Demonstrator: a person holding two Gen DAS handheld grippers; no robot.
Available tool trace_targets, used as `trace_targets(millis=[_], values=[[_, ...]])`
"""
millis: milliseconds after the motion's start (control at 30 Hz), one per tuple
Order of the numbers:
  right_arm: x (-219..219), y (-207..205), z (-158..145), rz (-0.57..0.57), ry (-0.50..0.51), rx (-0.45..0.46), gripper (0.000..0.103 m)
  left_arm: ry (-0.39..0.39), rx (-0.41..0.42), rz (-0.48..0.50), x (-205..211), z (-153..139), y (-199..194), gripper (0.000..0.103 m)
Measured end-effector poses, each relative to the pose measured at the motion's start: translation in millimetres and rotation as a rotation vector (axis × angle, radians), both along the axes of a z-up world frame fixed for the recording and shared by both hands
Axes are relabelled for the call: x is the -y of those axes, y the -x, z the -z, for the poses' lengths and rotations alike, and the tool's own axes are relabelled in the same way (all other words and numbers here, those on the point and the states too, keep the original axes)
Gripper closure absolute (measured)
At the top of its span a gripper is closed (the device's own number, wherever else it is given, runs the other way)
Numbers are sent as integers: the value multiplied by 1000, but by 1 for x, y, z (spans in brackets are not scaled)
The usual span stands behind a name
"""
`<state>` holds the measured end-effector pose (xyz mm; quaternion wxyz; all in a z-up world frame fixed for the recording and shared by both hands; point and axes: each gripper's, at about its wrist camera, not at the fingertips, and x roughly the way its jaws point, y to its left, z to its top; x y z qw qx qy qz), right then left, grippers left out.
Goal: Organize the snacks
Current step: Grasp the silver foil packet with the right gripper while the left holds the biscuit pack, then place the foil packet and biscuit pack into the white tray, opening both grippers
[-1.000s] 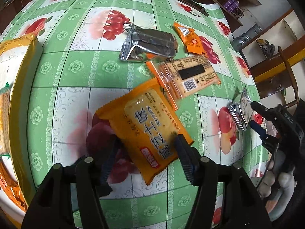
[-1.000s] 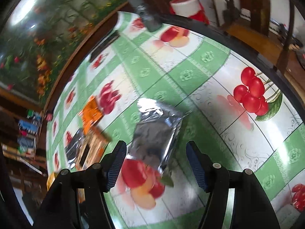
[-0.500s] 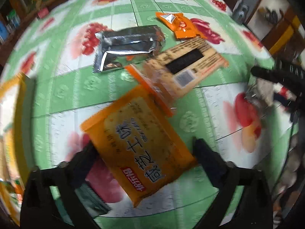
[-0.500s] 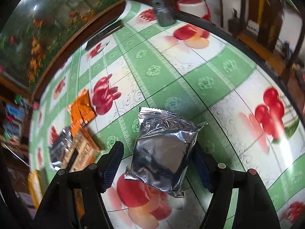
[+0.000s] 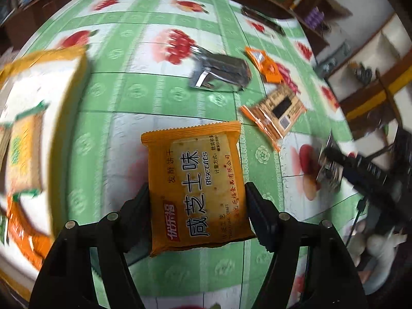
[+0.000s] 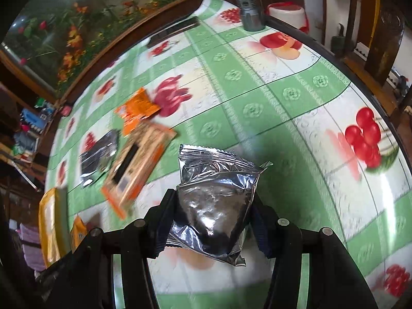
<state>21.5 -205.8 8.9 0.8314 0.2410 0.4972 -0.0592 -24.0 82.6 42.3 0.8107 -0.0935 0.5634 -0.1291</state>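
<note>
Left tongs [image 5: 197,200]: your jaws are closing, half apart, with the orange biscuit packet [image 5: 197,188] between them; both pads sit against its long edges.
Right tongs [image 6: 215,219]: your jaws are closing, narrower, on the silver foil packet [image 6: 215,203], pads at its crumpled sides.
Biscuit packet, place: over the green fruit-print surface [image 5: 144,97], printed face up, squared to your fingers.
Left view only: the yellow-rimmed tray [image 5: 46,82] at the left with green-edged packets in it; your right tongs [image 5: 334,164] at the far right, silver foil between them.
Right view only: a grey flashlight [image 6: 248,7] standing at the far edge, and a red-and-white tub [image 6: 285,15] beyond it.
Both views: a dark foil pouch [image 5: 221,73], a small orange sachet [image 5: 265,64] and a barcode packet [image 5: 275,118] lying close together.
Changed since half a second ago: the biscuit packet lay askew with wide jaws clear of it; now it is straight and gripped. The silver packet was loose between your right jaws; now it is pinched.
</note>
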Motion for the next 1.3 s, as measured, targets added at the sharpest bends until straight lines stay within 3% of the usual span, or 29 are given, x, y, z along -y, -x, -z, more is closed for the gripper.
trace_targets(millis=[100, 267, 500, 733, 1000, 1067, 1300], values=[[-15, 8, -12, -35, -16, 21, 47, 45, 11, -42, -22, -11, 10, 33], [-64, 4, -35, -145, -47, 64, 47, 35, 43, -105, -67, -26, 19, 33], [-181, -14, -53, -374, -80, 83, 47, 5, 57, -253, -161, -30, 24, 33], [-297, -43, -50, -560, -111, 58, 48, -31, 45, -293, -219, -18, 14, 33], [-373, -80, -23, -610, -42, 20, 48, -63, 56, -240, -237, -8, -28, 36], [-376, -90, -18, -594, -30, 18, 48, -76, 62, -231, -238, -7, -36, 39], [-378, -111, -12, -571, -47, 25, 45, -4, 48, -229, -246, -5, -54, 38]])
